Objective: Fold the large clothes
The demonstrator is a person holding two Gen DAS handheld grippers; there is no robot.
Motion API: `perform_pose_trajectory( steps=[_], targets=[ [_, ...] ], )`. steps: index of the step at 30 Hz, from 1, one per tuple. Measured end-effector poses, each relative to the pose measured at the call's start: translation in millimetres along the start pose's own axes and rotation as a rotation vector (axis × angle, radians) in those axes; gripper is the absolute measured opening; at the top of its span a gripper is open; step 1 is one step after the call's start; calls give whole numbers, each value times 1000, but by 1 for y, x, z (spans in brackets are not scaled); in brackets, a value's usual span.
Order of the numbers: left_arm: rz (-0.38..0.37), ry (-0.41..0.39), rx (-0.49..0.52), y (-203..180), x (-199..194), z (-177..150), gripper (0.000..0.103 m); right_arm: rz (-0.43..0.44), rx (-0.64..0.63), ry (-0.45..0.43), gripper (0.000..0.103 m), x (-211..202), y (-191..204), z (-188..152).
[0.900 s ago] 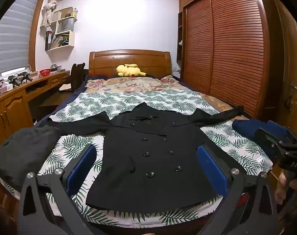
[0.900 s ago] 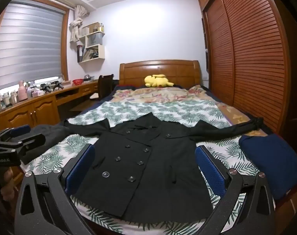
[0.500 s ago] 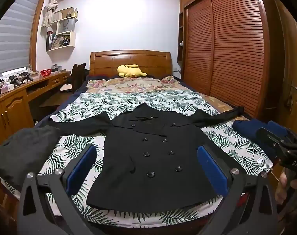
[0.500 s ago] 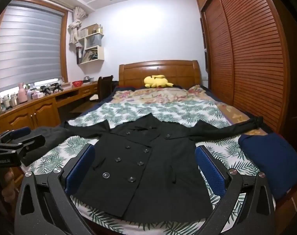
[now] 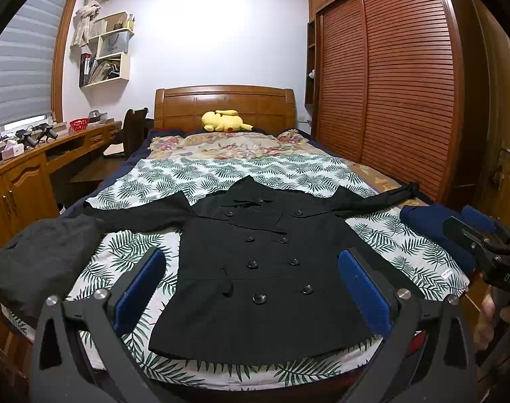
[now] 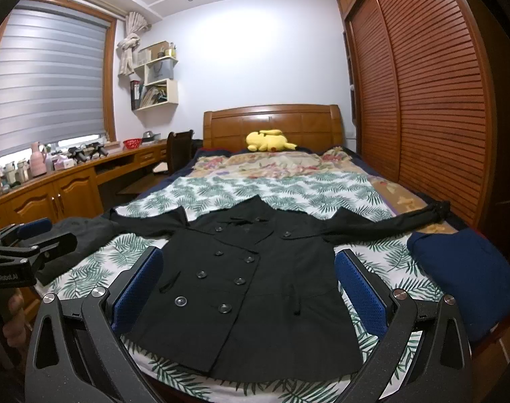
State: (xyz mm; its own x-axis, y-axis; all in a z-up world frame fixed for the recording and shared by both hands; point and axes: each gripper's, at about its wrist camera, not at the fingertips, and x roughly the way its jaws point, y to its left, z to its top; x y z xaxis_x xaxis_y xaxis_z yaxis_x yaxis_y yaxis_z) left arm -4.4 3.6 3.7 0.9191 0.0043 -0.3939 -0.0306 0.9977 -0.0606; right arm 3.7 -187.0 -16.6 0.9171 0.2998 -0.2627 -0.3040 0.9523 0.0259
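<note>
A black double-breasted coat [image 5: 261, 285] lies flat and face up on the bed [image 5: 221, 174], hem towards me and both sleeves spread out to the sides. My left gripper [image 5: 251, 258] hovers open above the hem end, its blue pads [image 5: 140, 285] wide apart and empty. In the right wrist view the same coat [image 6: 255, 285] lies ahead of my right gripper [image 6: 248, 255], which is open too with nothing between its pads. Each gripper shows at the edge of the other's view: the right gripper [image 5: 483, 245] and the left gripper [image 6: 30, 238], each held by a hand.
A dark grey garment [image 5: 43, 255] lies at the bed's near left corner and a folded navy garment [image 5: 432, 228] at the near right. A yellow plush toy [image 5: 225, 121] sits by the headboard. A slatted wardrobe [image 5: 389, 84] runs along the right, a wooden desk [image 5: 19, 174] along the left.
</note>
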Motion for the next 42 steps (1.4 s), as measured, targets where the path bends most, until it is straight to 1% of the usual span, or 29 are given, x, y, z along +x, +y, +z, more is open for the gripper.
perform_pose_trajectory(
  steps=[42],
  targets=[
    [11,-16,11,-8,-5,2,103,-2,1,-2,103,-3,1,1]
  ],
)
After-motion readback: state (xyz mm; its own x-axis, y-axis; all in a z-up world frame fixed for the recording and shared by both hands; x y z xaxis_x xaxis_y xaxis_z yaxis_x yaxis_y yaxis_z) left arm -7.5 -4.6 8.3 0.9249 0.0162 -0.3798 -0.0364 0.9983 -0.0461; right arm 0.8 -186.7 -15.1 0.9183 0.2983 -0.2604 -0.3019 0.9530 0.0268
